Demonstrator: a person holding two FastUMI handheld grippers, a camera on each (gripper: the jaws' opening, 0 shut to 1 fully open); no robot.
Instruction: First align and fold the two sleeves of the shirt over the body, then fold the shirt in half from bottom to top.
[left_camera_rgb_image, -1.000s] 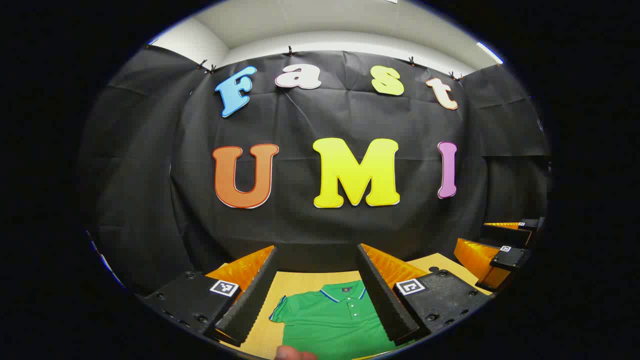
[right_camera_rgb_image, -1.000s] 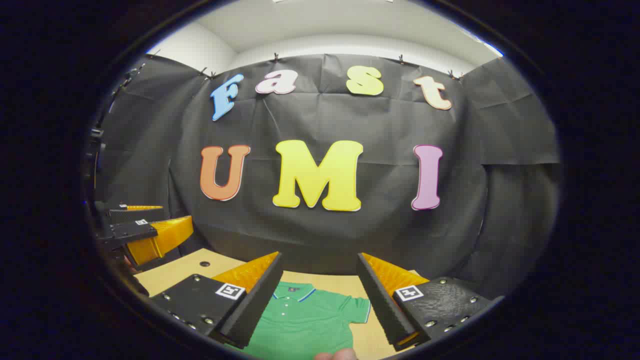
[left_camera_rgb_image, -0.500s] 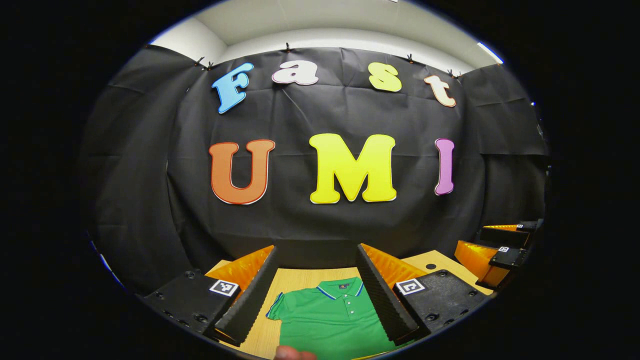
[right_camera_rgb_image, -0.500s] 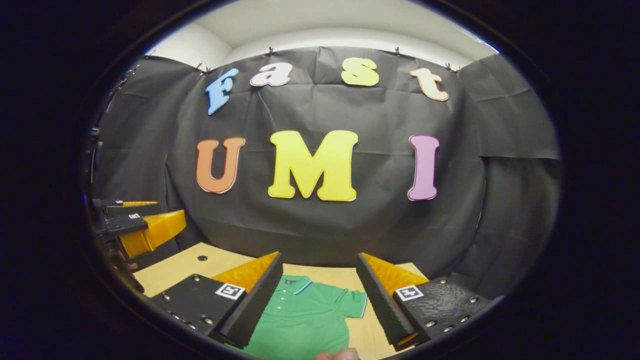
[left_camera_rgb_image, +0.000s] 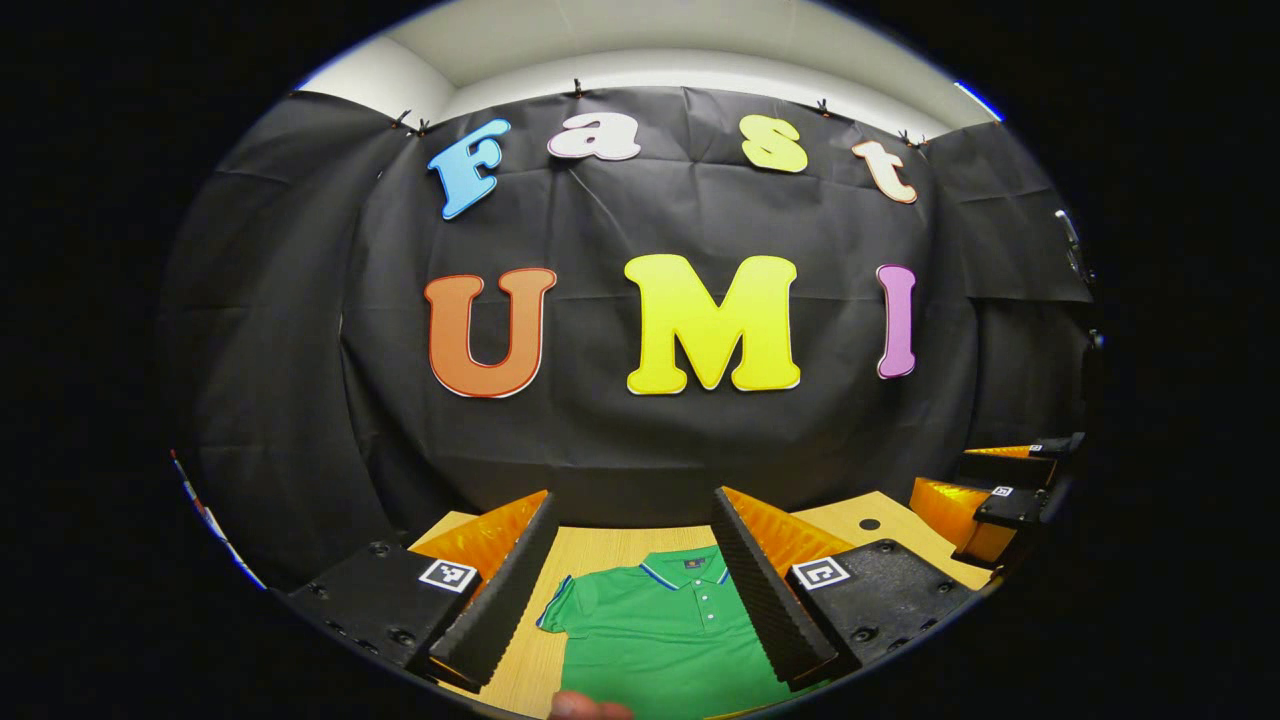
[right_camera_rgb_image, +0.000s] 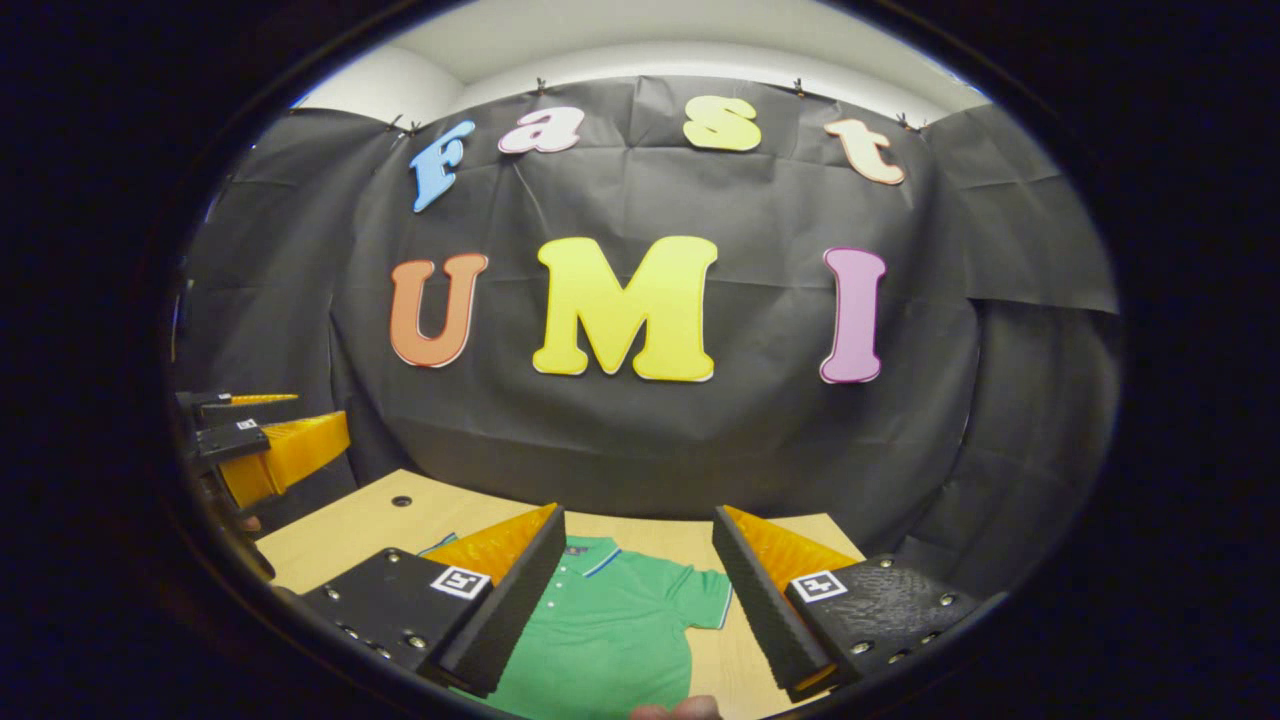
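Pale wood makes up the desk (left_camera_rgb_image: 600, 545), the largest thing before us, running back to the black cloth wall (left_camera_rgb_image: 640, 440) along its far edge, with a small dark hole (right_camera_rgb_image: 401, 500) near its far left corner. On it the green polo shirt (left_camera_rgb_image: 660, 630) lies flat and face up, collar (left_camera_rgb_image: 685, 572) toward the far edge, body reaching back toward the near edge and us. Its left sleeve (left_camera_rgb_image: 560, 610) and right sleeve (right_camera_rgb_image: 705, 595) are both spread out to the sides, so we judge that no fold is made yet and that we are at the very first step, the approach to the sleeves. We hold the left gripper (left_camera_rgb_image: 630, 580) above the shirt with its jaws wide apart and nothing between them; the right gripper (right_camera_rgb_image: 640, 590) hangs likewise, jaws spread and empty, well clear of the cloth. A fingertip (left_camera_rgb_image: 585, 707) shows at the bottom of each view. Next, as we see it, each gripper must come down to its own sleeve's outer edge, pinch a single layer and carry it inward over the body. There is bare desk beside both sleeves and beyond the collar, so we have room to lower and swing, though the right sleeve lies nearer the desk's right edge.
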